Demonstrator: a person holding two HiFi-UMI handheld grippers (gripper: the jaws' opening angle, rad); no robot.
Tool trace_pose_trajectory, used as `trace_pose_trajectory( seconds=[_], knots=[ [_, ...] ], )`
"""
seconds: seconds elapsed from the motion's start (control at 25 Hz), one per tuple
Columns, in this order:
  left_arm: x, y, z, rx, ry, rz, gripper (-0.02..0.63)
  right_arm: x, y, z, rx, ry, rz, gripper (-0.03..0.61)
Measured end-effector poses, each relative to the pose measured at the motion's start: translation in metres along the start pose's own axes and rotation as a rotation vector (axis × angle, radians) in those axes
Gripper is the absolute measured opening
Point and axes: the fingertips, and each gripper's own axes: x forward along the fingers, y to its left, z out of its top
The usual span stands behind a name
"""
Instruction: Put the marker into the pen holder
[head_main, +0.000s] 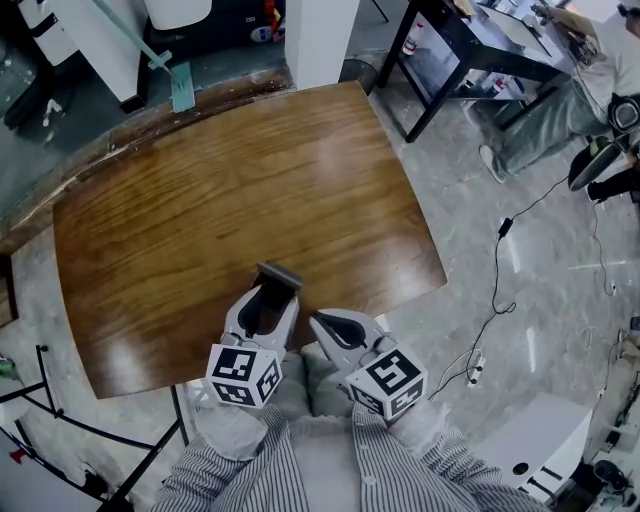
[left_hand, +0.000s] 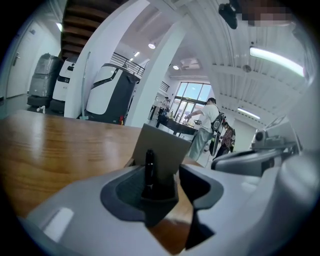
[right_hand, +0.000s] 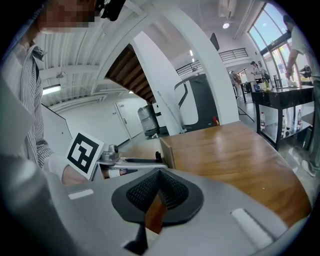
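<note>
Marker, slim and black with a rounded top, stands upright inside the pen holder, a grey, flat-walled box whose back panel rises behind it. The left gripper has its jaws spread on either side of the holder, with neither pad pressing on the marker. The holder sits near the front edge of the glossy wooden table. Just beside it, the right gripper is clenched, its jaws together with nothing between them, pointing across the table.
</note>
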Motion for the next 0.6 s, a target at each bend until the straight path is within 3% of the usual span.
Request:
trace_pose_trajectory(
  seconds=[0.32, 0.6],
  knots=[
    [0.001, 0.0, 0.008, 0.002, -0.011, 0.02, 0.287, 0.0, -0.002, 0.001, -0.003, 0.001, 0.009, 0.0],
    [-0.016, 0.003, 0.015, 0.007, -0.054, 0.032, 0.245, -0.001, 0.005, 0.009, -0.038, -0.023, 0.032, 0.0]
  ],
)
